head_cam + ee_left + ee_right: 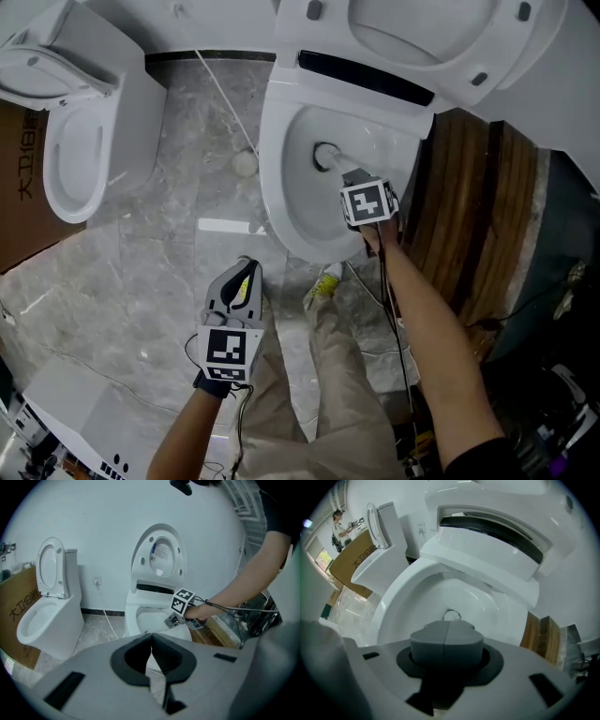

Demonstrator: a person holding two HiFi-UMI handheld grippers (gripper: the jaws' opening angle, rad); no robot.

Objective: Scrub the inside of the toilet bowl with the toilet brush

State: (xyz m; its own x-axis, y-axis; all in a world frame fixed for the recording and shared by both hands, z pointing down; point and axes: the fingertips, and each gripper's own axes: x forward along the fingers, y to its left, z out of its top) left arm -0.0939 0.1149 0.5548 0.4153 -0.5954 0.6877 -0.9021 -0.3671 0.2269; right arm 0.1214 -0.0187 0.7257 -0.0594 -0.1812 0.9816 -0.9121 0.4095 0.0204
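Note:
The white toilet bowl (281, 178) stands open with its lid and seat (422, 37) raised. My right gripper (354, 180) hangs over the bowl, shut on the toilet brush (337, 161), whose white shaft runs down to a dark ring-shaped head at the bowl's outlet. In the right gripper view the jaws of the right gripper (447, 632) are pressed together, and the toilet brush's (451, 616) ring end shows just past them inside the toilet bowl (408, 602). My left gripper (244, 274) is shut with nothing in it, low over the floor in front of the bowl. The left gripper (151, 641) faces the toilet bowl (140, 616).
A second toilet (75, 141) stands at the left beside a cardboard box (17, 178). A wooden panel (478, 216) lies right of the bowl. A white cable (220, 94) and a floor drain (245, 164) lie on the marble floor. The person's leg and shoe (323, 281) are below the bowl.

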